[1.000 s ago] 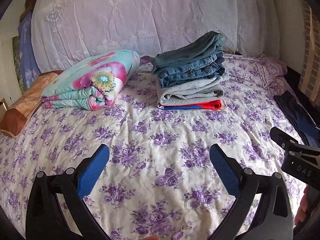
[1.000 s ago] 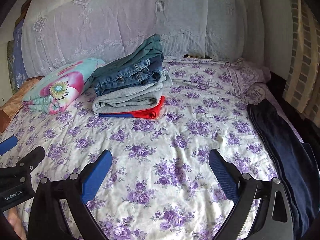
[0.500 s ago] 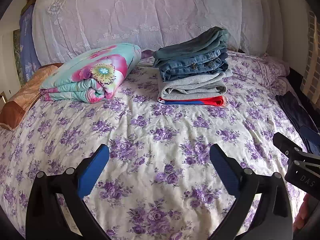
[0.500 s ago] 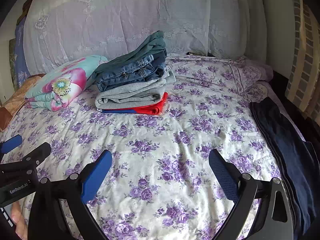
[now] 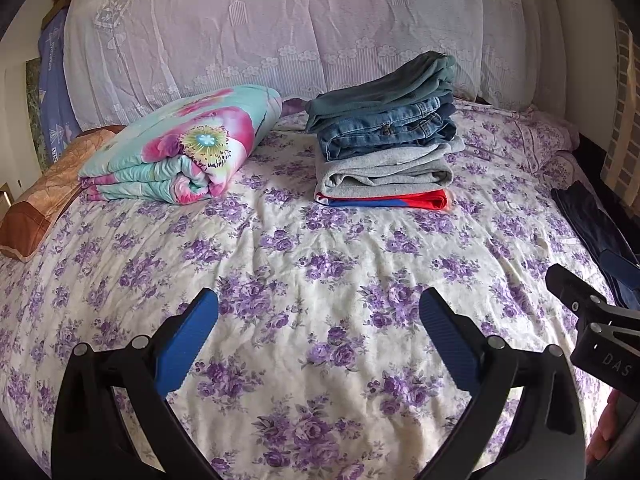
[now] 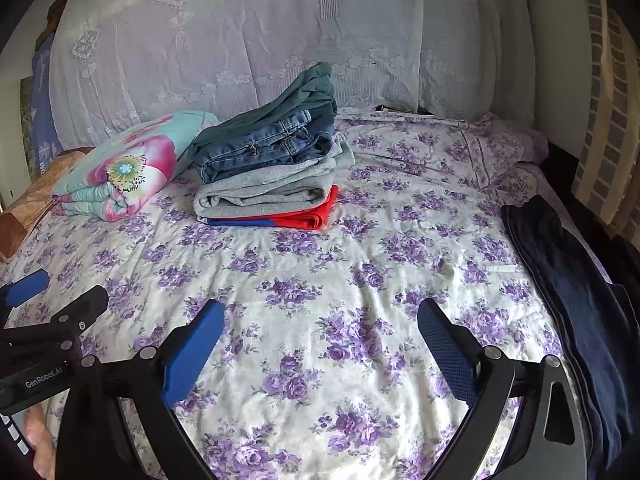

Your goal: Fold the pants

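Dark navy pants lie stretched along the bed's right edge; in the left wrist view they show at far right. A stack of folded pants sits at the back middle of the bed, also in the right wrist view: green and denim on top, grey, then red and blue. My left gripper is open and empty above the floral sheet. My right gripper is open and empty, left of the navy pants. Each gripper shows at the other view's edge.
A folded floral quilt lies left of the stack. An orange pillow sits at the far left. A lace-covered headboard stands behind. The purple-flowered sheet spreads across the middle.
Both grippers have drawn back and tilted a little, so the stack and quilt appear lower and further in. Both stay open and empty.
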Motion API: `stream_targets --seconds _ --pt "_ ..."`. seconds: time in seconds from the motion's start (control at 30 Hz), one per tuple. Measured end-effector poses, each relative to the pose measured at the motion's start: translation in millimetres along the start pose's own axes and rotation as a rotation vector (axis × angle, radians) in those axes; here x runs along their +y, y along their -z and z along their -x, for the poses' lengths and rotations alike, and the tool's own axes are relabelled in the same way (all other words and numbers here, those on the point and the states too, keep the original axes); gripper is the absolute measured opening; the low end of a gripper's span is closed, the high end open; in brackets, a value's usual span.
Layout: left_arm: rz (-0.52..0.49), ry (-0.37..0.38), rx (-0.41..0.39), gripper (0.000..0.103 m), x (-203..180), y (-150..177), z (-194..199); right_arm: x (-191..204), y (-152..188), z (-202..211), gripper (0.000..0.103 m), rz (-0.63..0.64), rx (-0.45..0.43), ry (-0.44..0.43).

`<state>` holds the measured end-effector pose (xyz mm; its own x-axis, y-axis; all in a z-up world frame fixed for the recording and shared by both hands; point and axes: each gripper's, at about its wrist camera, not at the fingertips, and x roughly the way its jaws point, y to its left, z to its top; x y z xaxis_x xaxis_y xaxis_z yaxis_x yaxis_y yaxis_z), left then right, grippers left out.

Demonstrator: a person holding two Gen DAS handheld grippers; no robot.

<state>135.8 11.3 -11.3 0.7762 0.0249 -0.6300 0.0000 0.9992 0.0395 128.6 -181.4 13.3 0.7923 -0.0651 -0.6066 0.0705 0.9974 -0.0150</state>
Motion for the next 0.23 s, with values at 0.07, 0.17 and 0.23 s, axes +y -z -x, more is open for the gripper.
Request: stream_targets --seconds 0.07,0.17,0.23 --pt "0.002 0.002 0.002 0.098 0.0 0.3 -0.1 0.9 0.2 0.2 0.098 0.001 0.001 0.002" --pt "0.004 0.002 0.006 0.098 -0.2 1.6 -0.7 1.8 0.4 0.6 0.098 0.0 0.001 0.002" --pt "0.004 0.004 0.009 0.098 -0.1 1.7 -1.6 3.3 0.6 0.9 0.098 0.001 0.002 0.0"
